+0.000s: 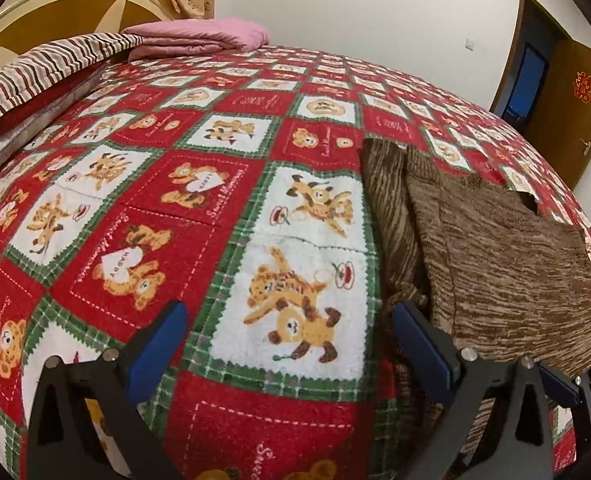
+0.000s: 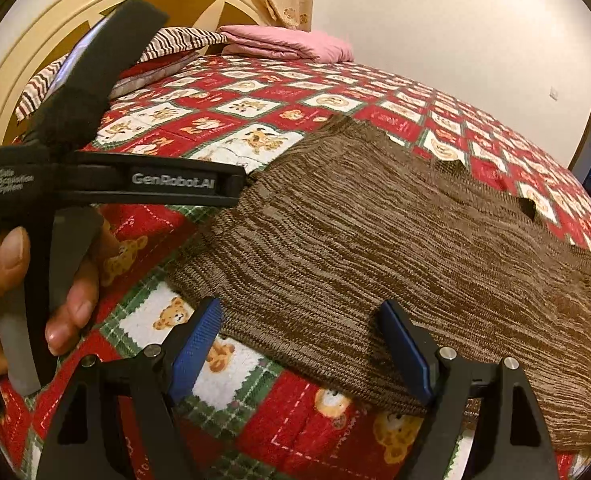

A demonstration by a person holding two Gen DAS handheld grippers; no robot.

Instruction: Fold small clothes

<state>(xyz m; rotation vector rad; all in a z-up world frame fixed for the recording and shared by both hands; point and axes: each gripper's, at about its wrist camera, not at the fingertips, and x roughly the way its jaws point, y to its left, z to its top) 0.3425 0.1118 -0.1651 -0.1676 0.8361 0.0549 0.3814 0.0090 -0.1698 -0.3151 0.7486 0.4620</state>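
Observation:
A brown knitted sweater (image 2: 375, 232) lies flat on the bed's red bear-print blanket (image 2: 279, 420). In the left wrist view the sweater (image 1: 507, 264) lies at the right, with a sleeve (image 1: 391, 216) folded along its left side. My left gripper (image 1: 291, 336) is open and empty over the blanket, its right finger beside the sweater's lower left corner. My right gripper (image 2: 303, 340) is open and empty, its fingers straddling the sweater's near edge. The left gripper's body (image 2: 107, 184), held by a hand (image 2: 19, 280), shows at the left of the right wrist view.
A folded pink cloth (image 1: 203, 38) and a striped pillow (image 1: 35, 76) lie at the head of the bed by the cream headboard (image 2: 27, 80). A wooden door (image 1: 567, 108) stands open at the far right. The blanket (image 1: 143, 200) spreads left of the sweater.

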